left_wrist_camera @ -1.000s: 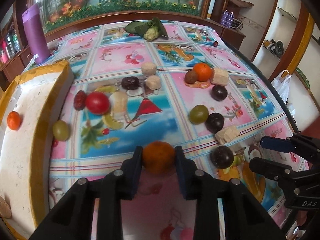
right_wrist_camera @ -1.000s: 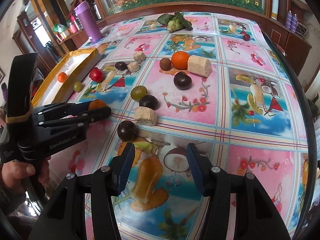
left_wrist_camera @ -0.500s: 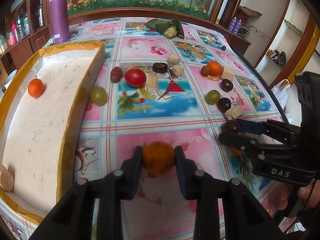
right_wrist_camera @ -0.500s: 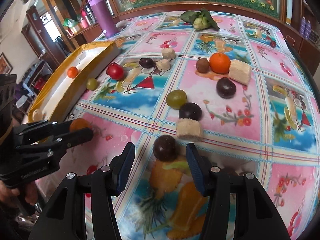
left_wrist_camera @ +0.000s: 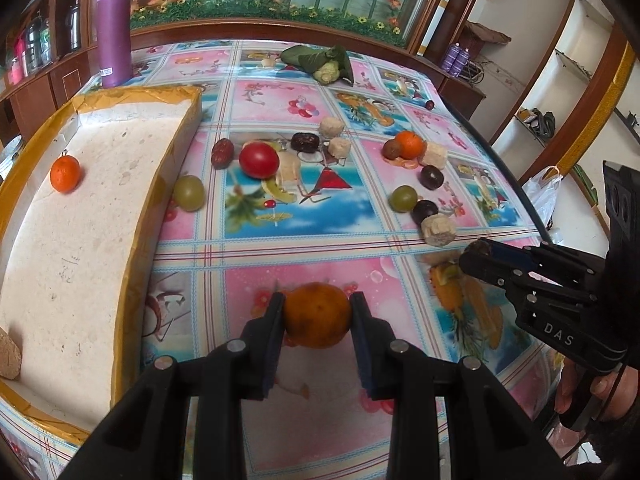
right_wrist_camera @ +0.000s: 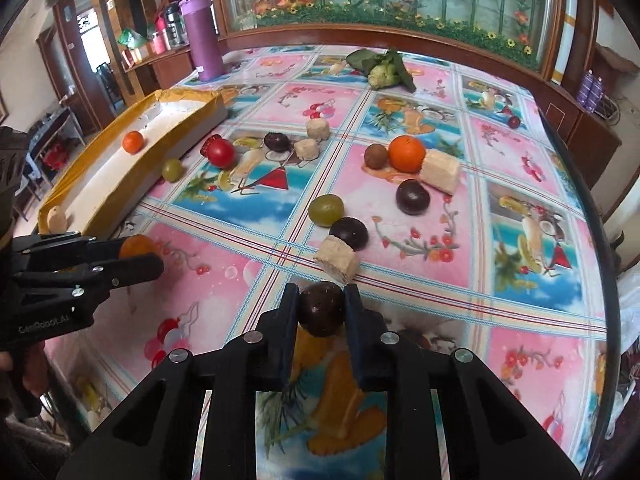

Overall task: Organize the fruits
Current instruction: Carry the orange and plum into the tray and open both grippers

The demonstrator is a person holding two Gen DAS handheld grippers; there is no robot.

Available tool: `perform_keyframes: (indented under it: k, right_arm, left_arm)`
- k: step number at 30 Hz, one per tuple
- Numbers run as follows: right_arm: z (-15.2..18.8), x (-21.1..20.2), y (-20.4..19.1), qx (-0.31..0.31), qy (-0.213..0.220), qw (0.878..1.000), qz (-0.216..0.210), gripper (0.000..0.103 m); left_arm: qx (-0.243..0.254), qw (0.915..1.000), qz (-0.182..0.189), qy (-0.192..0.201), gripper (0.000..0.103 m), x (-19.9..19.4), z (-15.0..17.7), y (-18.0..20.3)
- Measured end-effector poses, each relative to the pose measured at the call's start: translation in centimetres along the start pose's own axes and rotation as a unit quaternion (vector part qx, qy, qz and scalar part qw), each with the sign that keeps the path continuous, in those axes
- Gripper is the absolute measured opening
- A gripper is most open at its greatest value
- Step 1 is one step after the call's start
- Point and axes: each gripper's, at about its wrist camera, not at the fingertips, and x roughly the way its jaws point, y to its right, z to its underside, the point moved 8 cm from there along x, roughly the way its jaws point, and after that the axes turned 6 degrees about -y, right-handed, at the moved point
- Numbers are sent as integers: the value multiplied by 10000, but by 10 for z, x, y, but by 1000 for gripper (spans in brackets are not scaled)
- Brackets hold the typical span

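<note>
My left gripper (left_wrist_camera: 317, 312) is shut on an orange fruit (left_wrist_camera: 317, 315), held above the pink tablecloth beside the white foam tray (left_wrist_camera: 92, 216). The tray holds a small orange (left_wrist_camera: 65, 174) and a beige piece (left_wrist_camera: 9, 354). My right gripper (right_wrist_camera: 322, 307) is shut on a dark brown round fruit (right_wrist_camera: 322, 309). From the left wrist view the right gripper (left_wrist_camera: 480, 258) is at the right; from the right wrist view the left gripper (right_wrist_camera: 138, 258) is at the left. Loose fruits lie mid-table: a red tomato (left_wrist_camera: 259, 159), green grapes (left_wrist_camera: 189, 193), an orange (right_wrist_camera: 406, 153), dark plums (right_wrist_camera: 413, 197).
A purple bottle (left_wrist_camera: 115, 28) stands at the far left of the table. A leafy vegetable (left_wrist_camera: 322, 63) lies at the far end. Beige cake-like chunks (right_wrist_camera: 337, 262) sit among the fruits. The table's right edge (left_wrist_camera: 516, 188) drops off to the floor.
My right gripper moved forward and closed on the dark brown fruit. My left gripper, still holding the orange fruit, drew back and turned toward the tray.
</note>
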Motion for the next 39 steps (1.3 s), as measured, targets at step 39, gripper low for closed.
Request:
perform_keyframes:
  k: [39]
  right_arm:
    - [-86, -8, -138, -909, 277, 9914, -901, 22]
  left_arm:
    - [-1077, 9877, -801, 803, 35, -91, 3, -131]
